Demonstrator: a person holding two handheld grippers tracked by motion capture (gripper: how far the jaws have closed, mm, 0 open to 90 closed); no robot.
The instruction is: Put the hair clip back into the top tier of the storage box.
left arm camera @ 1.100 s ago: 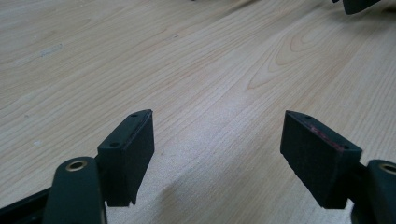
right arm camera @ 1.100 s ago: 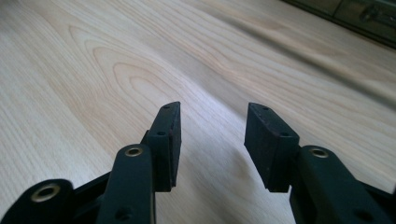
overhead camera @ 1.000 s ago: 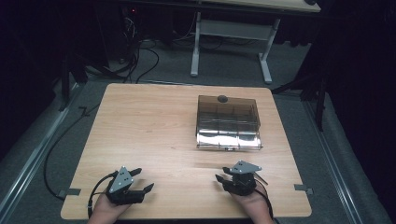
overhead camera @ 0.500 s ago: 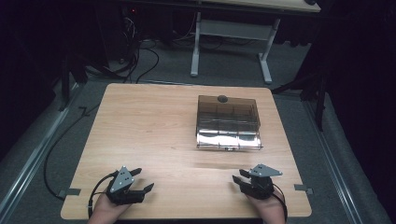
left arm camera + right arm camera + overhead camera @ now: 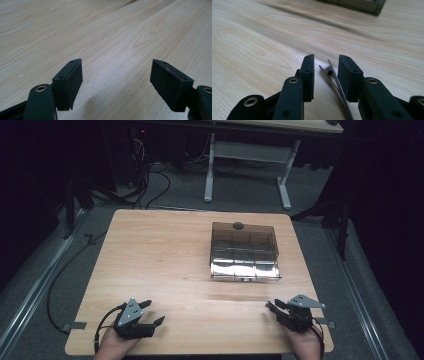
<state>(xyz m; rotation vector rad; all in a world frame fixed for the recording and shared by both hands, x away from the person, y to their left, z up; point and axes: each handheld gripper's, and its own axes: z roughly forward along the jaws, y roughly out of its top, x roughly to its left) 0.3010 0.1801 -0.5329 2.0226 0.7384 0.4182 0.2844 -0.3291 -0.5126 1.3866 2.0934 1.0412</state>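
Note:
A smoky clear plastic box (image 5: 244, 249) with compartments stands on the wooden table (image 5: 165, 260), right of its middle; its near corner also shows in the right gripper view (image 5: 362, 6). My right gripper (image 5: 273, 308) rests by the front right corner. Its jaws (image 5: 327, 58) have just been closing and stand half apart. A thin grey metal tool like tweezers (image 5: 331, 75) lies on the wood between them, and the pads are not pressing on it. My left gripper (image 5: 153, 312) sits at the front left, jaws (image 5: 116, 75) wide open over bare wood.
The table's front edge runs just behind both hands. Beyond the far edge stand a white desk frame (image 5: 250, 155) and loose cables on grey floor (image 5: 150, 180). Dark surroundings close in on both sides.
My right gripper has slid to the right along the front edge and its jaws have narrowed. The left gripper and the box have stayed put.

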